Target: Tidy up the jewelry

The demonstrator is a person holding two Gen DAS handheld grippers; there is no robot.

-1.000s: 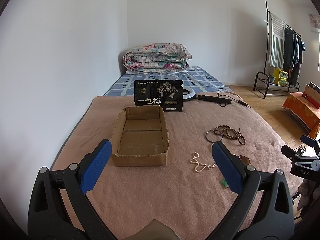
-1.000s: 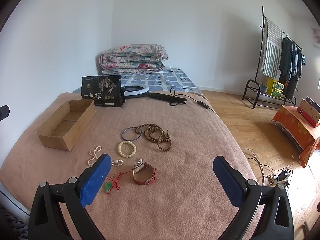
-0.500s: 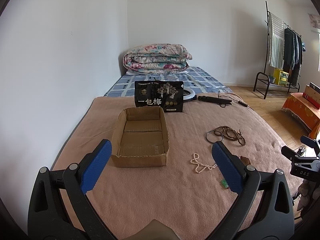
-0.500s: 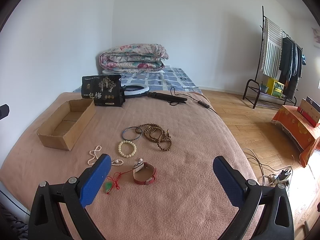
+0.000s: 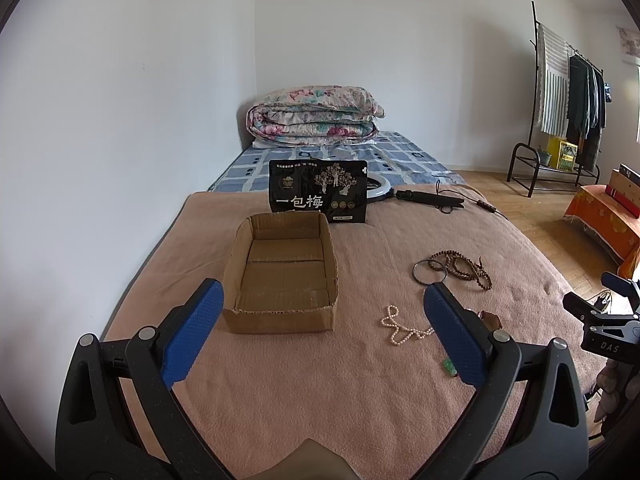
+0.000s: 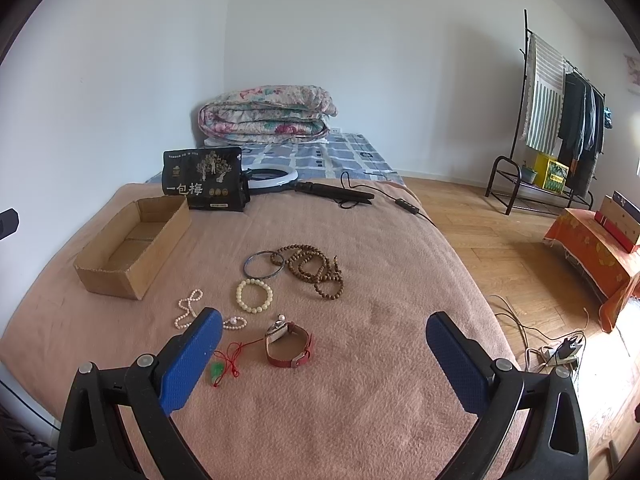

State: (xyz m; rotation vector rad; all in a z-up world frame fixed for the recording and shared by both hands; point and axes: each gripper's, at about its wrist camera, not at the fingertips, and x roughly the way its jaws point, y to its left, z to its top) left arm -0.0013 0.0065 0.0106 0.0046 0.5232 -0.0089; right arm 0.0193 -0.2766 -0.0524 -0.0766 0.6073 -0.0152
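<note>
Both tools wide open, nothing gripped. Left tool sits low centre of its view over the pink blanket on the bed, blue pads spread either side of the near end of the cardboard box, which lies centre frame, open top, nothing visible inside. Right tool is low centre of its view, over the jewelry cluster. In the right view, centre to lower left: red-strap watch between the pads, closer to the left one; red cord with green pendant just left of the watch, next to the left pad; pearl necklace above that pad and partly hidden by it; cream bead bracelet above the watch; dark bangle above the bracelet, touching the pile of brown wooden beads to its right. Box is at mid left in that view, well apart from the jewelry. Black snack bag stands upright behind the box, ring light just right of it. Folded quilt at upper centre, clothes rack at far right.
</note>
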